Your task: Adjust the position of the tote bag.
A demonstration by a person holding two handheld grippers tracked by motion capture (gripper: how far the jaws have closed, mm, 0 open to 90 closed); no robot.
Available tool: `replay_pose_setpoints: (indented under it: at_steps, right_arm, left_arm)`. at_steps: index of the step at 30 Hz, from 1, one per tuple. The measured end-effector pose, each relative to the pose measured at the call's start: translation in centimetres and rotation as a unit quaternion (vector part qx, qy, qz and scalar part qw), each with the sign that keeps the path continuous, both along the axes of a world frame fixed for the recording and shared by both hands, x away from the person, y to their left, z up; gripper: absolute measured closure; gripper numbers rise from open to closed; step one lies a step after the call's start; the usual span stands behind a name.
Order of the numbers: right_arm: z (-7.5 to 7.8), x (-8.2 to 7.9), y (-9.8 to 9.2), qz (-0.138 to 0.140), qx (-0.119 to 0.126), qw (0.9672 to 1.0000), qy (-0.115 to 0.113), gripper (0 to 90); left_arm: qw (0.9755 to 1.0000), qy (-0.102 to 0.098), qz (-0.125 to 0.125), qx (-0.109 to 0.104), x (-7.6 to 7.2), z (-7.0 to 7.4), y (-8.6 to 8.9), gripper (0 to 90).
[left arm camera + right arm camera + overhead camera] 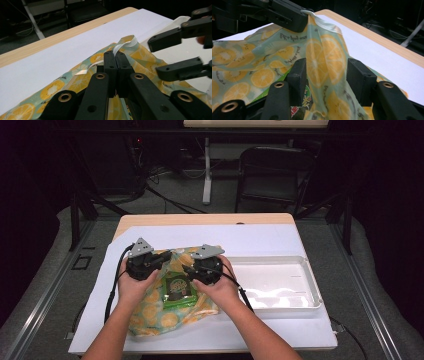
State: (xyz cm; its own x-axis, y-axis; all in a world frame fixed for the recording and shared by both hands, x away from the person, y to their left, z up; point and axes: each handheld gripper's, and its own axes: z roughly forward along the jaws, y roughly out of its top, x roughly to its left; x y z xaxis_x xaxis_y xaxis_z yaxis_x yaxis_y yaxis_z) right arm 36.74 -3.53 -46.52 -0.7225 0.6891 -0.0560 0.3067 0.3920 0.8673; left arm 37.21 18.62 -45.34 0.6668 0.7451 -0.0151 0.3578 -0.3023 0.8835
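Left gripper view shows the left gripper [115,58] with jaws pressed together on the white-taped rim of the thin teal cloth bag printed with orange slices [140,56]. The right gripper [325,71] stands wide, fabric draped between its jaws but unpinched. Best regrip lower on that fold, keeping tension gentle; a green packet [177,290] lies beneath both.

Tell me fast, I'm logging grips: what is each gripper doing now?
Left gripper: closed on the fruit-print bag's white-edged rim.
Right gripper: open, bag fabric between the jaws, not pinched.
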Motion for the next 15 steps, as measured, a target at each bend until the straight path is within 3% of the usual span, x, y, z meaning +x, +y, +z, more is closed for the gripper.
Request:
replay_pose_setpoints:
  at_steps: [9, 12, 15]
  right_arm:
    - [-1.0, 0.3, 1.5, 0.009, -0.015, 0.9998, 0.005, 49.2]
    - [-1.2, 0.3, 1.9, 0.001, -0.033, 0.9995, -0.002, 53.3]
    - [-1.3, 0.5, 2.1, -0.006, -0.034, 0.9994, 0.002, 60.6]
  left_arm:
    - [1.0000, 0.000, -0.003, -0.009, -0.1, 0.0, -0.2, 89.2]
    - [0.9999, 0.000, -0.006, -0.008, -0.1, 0.1, -0.3, 89.2]
    - [0.9999, 0.002, -0.008, -0.007, -0.2, 0.1, -0.3, 89.2]
